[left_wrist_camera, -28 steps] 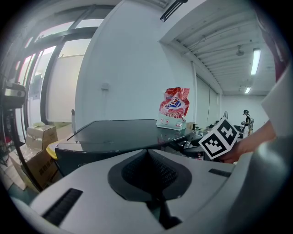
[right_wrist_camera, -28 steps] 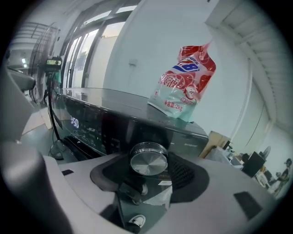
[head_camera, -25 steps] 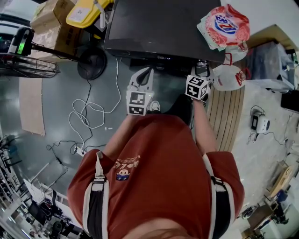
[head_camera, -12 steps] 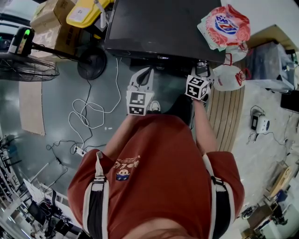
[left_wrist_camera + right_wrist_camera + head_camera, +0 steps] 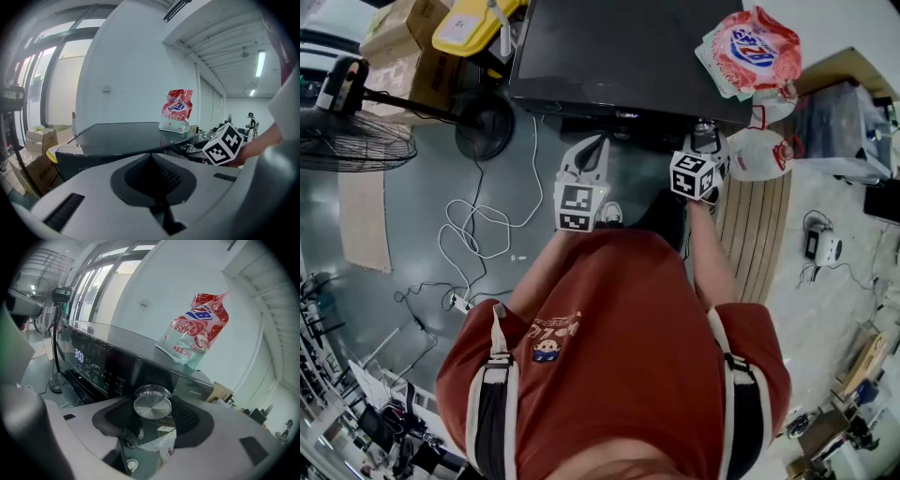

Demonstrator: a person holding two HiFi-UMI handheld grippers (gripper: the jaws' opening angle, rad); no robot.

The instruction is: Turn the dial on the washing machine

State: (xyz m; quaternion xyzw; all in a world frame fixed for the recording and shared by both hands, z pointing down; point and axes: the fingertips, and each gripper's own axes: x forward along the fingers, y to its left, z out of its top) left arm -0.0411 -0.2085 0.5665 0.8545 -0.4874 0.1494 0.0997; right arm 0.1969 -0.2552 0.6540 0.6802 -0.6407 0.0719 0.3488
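Note:
The black washing machine (image 5: 628, 52) stands in front of me, with a lit display (image 5: 78, 355) on its front panel. Its round silver dial (image 5: 153, 401) sits between the pads of my right gripper (image 5: 153, 409), which is shut on it from both sides. In the head view the right gripper (image 5: 705, 141) reaches under the machine's front edge and the dial is hidden. My left gripper (image 5: 595, 145) hangs short of the machine's front, left of the right one. Its jaws (image 5: 151, 157) are shut and nothing is between them.
A red and white detergent bag (image 5: 750, 52) lies on the machine's top at the right. A white plastic bag (image 5: 759, 155) and a wooden board (image 5: 759, 234) are on the right. A standing fan (image 5: 356, 141), cardboard boxes (image 5: 403, 37) and loose cables (image 5: 478, 230) are on the left.
The right gripper's marker cube has rolled slightly on the spot. The fan's head at the left has swung further into view. The left gripper has not moved.

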